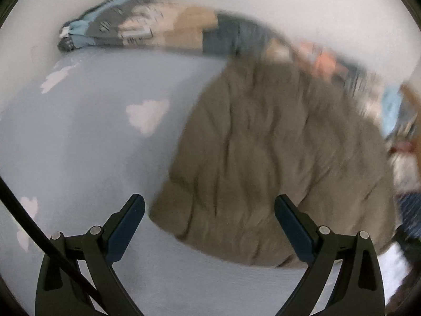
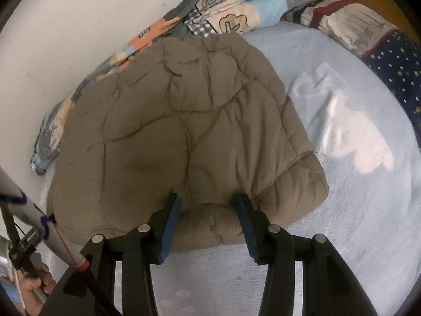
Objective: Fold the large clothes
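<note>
Left black two-finger gripper with blue pads (image 1: 209, 222): jaws spread wide, nothing between them, pointing steeply down. Right black two-finger gripper with blue pads (image 2: 208, 222): jaws partly apart, likewise pitched down. Bare hand (image 2: 34, 288) at 8 o'clock in the right view, curled around a handle.

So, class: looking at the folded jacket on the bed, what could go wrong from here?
1. The puffy brown quilted jacket may spring open; the right gripper straddles its edge with the jaws apart.
2. The open left gripper hovers near it and could snag it.
3. It overlaps the patterned patchwork blanket, which could get dragged along.
</note>
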### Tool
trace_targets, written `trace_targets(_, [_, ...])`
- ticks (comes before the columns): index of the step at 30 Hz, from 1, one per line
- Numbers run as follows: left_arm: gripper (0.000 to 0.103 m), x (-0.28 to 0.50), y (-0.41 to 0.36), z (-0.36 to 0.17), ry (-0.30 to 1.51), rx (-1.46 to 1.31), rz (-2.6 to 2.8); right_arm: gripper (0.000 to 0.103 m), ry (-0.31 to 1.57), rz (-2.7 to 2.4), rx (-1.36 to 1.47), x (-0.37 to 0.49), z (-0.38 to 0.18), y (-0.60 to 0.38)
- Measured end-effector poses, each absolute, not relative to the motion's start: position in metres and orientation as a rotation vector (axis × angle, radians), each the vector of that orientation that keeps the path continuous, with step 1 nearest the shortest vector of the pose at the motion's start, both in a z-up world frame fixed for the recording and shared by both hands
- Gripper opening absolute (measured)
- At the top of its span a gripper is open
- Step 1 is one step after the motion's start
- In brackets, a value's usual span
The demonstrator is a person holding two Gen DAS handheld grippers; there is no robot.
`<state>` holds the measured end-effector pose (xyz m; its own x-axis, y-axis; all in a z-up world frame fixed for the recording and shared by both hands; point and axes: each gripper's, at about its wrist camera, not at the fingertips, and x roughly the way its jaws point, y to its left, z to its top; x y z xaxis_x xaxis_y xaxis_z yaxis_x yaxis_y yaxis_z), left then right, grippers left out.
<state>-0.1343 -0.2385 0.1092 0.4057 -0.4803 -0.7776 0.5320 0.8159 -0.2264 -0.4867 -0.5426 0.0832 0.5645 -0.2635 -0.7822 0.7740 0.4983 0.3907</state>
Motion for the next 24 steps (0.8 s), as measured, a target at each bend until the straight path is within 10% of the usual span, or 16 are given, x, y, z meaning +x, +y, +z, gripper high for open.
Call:
trace_targets(5, [0.099, -0.119, -0.21, 0.129, 0.919, -0.044, -0.612, 0.066, 0.559, -0.751, 0.855, -0.517, 0.113, -0.552])
trace_targets(24, [0.099, -0.119, -0.218, 0.096, 1.077, -0.017, -0.598, 0.069, 0.584, -0.708, 1.108, -0.535, 0.078, -0.567])
